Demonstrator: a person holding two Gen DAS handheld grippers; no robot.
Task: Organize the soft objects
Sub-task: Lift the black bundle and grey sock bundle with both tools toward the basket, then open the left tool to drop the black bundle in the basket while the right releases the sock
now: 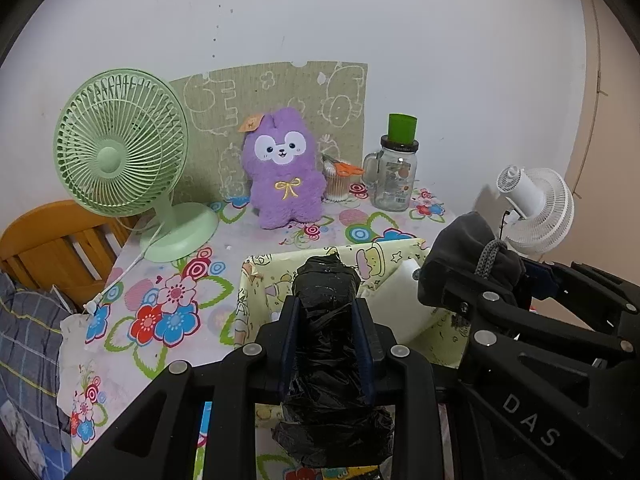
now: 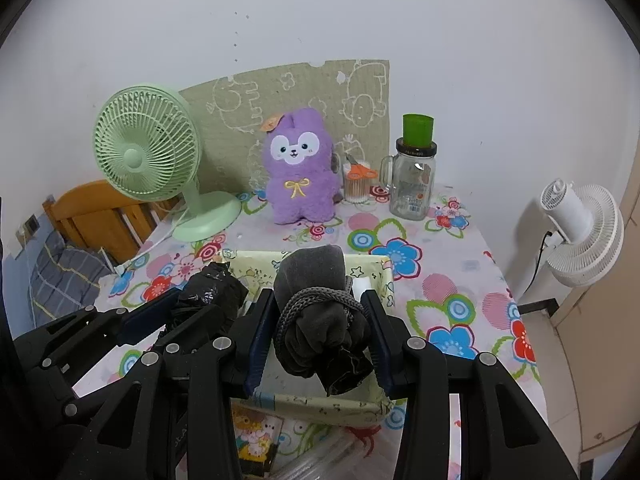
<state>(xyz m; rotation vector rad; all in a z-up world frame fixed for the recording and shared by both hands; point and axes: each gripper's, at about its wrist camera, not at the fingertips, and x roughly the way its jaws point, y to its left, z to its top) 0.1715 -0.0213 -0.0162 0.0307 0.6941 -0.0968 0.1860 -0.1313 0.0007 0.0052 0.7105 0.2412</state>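
My left gripper (image 1: 326, 312) is shut on a black plastic-wrapped bundle (image 1: 326, 292) and holds it over the near left part of a pale yellow patterned box (image 1: 256, 280). My right gripper (image 2: 318, 304) is shut on a dark grey cloth pouch (image 2: 312, 272) tied with a grey cord (image 2: 316, 300), above the same box (image 2: 372, 264). The pouch (image 1: 464, 240) and right gripper also show at the right of the left wrist view. The black bundle (image 2: 212, 288) shows left of the pouch in the right wrist view. A purple plush toy (image 1: 282, 168) sits upright at the back of the table.
A green desk fan (image 1: 120, 148) stands back left, its cord trailing off the table's left edge. A cotton-swab cup with orange scissors (image 1: 338, 180) and a glass jar with a green cup on it (image 1: 394, 172) stand back right. A white fan (image 2: 580, 228) is beyond the right edge.
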